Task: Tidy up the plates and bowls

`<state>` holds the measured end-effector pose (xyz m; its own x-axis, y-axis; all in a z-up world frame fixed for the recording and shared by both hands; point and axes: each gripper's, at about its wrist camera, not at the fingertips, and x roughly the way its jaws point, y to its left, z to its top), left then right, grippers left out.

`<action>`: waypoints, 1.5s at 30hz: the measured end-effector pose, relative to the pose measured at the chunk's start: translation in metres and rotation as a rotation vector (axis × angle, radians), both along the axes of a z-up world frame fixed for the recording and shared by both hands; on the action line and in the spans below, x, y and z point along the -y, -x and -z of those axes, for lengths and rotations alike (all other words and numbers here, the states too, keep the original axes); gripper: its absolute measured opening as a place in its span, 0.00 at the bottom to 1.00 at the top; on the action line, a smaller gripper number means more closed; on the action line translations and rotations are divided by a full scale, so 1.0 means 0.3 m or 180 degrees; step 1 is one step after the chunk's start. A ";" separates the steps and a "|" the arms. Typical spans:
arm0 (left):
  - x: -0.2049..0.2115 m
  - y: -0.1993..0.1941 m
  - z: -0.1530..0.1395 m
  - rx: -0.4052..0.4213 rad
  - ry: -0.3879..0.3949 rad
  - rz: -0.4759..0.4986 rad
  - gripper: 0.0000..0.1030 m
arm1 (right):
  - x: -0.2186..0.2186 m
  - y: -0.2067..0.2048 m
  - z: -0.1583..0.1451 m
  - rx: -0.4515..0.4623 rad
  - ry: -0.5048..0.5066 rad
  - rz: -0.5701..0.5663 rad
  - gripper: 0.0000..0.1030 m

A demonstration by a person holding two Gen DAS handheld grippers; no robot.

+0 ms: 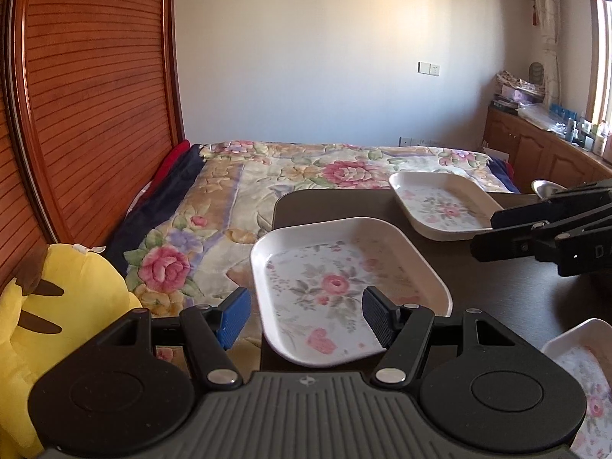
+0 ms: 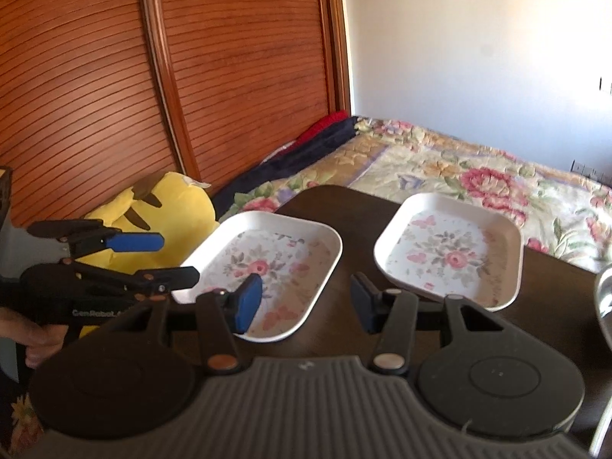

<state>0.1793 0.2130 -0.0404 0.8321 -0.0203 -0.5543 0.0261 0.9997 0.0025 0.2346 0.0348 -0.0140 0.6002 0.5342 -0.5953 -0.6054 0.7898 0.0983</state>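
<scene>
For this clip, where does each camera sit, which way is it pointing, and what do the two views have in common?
Left wrist: on the left gripper, open, facing the bed across a white floral rectangular plate overhanging the dark brown table; the right gripper enters from the right.
Right wrist: on the right gripper, open, facing the slatted wooden wardrobe; the left gripper and a hand show.
Shared: that plate, a second floral plate, and a yellow plush toy.

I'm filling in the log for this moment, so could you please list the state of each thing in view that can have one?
Left claw: open, empty, fingers either side of the near plate's corner.
Right claw: open, empty.
Near plate: empty, overhanging the table edge.
Far plate: empty, flat on the table.
Third plate: mostly cut off, lower right.
Metal bowl: only its edge visible.
</scene>
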 end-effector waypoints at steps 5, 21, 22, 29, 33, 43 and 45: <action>-0.058 -0.051 0.019 -0.0061 0.0093 -0.0018 0.54 | -0.032 -0.051 0.043 -0.0167 -0.0014 0.0053 0.50; -0.122 -0.129 0.081 -0.0223 0.0208 -0.0024 0.33 | -0.075 -0.142 0.138 -0.0466 0.0032 0.0111 0.29; -0.120 -0.128 0.083 -0.0227 0.0216 -0.0021 0.33 | -0.078 -0.144 0.139 -0.0473 0.0036 0.0103 0.28; -0.111 -0.118 0.098 -0.0248 0.0256 0.0001 0.28 | -0.090 -0.148 0.152 -0.0501 0.0055 0.0121 0.27; -0.106 -0.112 0.109 -0.0250 0.0299 -0.0007 0.23 | -0.094 -0.151 0.161 -0.0520 0.0064 0.0087 0.21; -0.090 -0.069 0.087 -0.0204 0.0397 -0.0099 0.22 | -0.064 -0.143 0.158 -0.0589 -0.0041 0.0107 0.13; -0.081 -0.058 0.076 -0.0179 0.0399 -0.0091 0.22 | -0.051 -0.133 0.152 -0.0587 -0.0071 0.0111 0.13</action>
<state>0.1968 0.2372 -0.0633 0.8010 -0.0691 -0.5947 -0.0057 0.9924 -0.1230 0.2745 0.0502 -0.0597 0.5004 0.5292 -0.6852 -0.5478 0.8064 0.2228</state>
